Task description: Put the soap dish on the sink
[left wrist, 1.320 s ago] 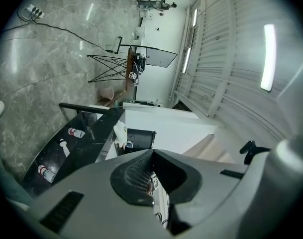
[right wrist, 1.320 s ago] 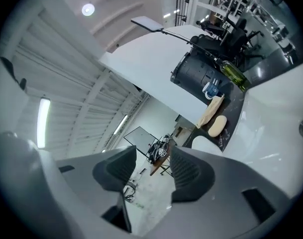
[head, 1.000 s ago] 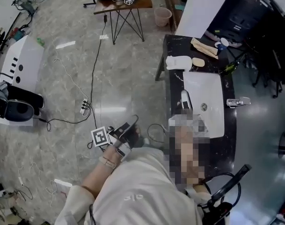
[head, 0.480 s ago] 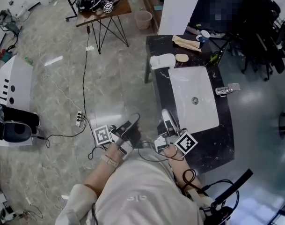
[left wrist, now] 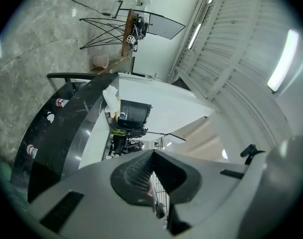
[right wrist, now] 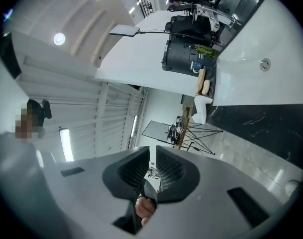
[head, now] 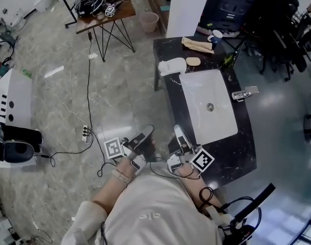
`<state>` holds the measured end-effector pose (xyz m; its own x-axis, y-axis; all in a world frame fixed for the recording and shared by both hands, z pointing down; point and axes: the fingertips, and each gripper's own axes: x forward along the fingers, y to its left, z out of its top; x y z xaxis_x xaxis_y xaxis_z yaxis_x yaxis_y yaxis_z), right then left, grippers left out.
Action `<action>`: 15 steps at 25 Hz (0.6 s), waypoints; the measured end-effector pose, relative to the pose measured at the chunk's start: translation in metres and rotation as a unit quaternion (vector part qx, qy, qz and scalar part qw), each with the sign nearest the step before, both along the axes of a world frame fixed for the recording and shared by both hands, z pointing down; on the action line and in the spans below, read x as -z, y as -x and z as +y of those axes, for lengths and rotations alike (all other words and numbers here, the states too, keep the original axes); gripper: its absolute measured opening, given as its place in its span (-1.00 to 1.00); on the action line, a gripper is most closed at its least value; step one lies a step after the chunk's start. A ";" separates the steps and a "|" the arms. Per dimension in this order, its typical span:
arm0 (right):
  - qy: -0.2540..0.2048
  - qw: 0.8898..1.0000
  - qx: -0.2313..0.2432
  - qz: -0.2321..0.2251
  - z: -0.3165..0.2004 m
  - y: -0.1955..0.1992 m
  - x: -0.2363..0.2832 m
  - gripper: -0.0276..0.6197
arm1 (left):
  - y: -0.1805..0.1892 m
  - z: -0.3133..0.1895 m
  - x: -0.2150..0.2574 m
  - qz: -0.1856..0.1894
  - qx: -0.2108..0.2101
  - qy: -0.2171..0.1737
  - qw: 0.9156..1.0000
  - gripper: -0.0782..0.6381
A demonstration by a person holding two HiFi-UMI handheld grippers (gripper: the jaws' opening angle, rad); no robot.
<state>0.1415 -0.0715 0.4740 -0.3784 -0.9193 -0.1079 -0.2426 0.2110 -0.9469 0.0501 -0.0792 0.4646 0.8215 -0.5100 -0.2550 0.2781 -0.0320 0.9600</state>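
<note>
A white soap dish [head: 171,65] lies at the far left corner of the black counter [head: 237,152], beside a tan oval bar [head: 193,61]. The white sink basin [head: 209,106] is set in the counter's middle. My right gripper [head: 179,131] hovers at the counter's near left edge, far from the dish. Its jaws are closing to a narrow slit with nothing between them [right wrist: 152,151]. It faces the dish [right wrist: 201,108] and the basin [right wrist: 270,44]. My left gripper [head: 145,134] hangs over the floor left of the counter, its jaws together and empty [left wrist: 152,153].
A chrome faucet [head: 244,93] stands at the basin's right side. Brown paper and small bottles [head: 198,44] lie at the counter's far end. A small table with cables [head: 101,6], a bin [head: 149,20] and a power strip with cords [head: 85,131] occupy the marble floor.
My right gripper drew back from beside the basin to the counter's near left edge. The left gripper shifted only slightly. The head view swung, so the counter sits more to the left.
</note>
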 end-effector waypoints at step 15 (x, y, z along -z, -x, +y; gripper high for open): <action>0.020 1.000 0.009 0.014 -0.010 0.015 -0.019 -0.82 | 0.011 -0.009 -0.012 -0.001 0.009 0.004 1.000 -0.76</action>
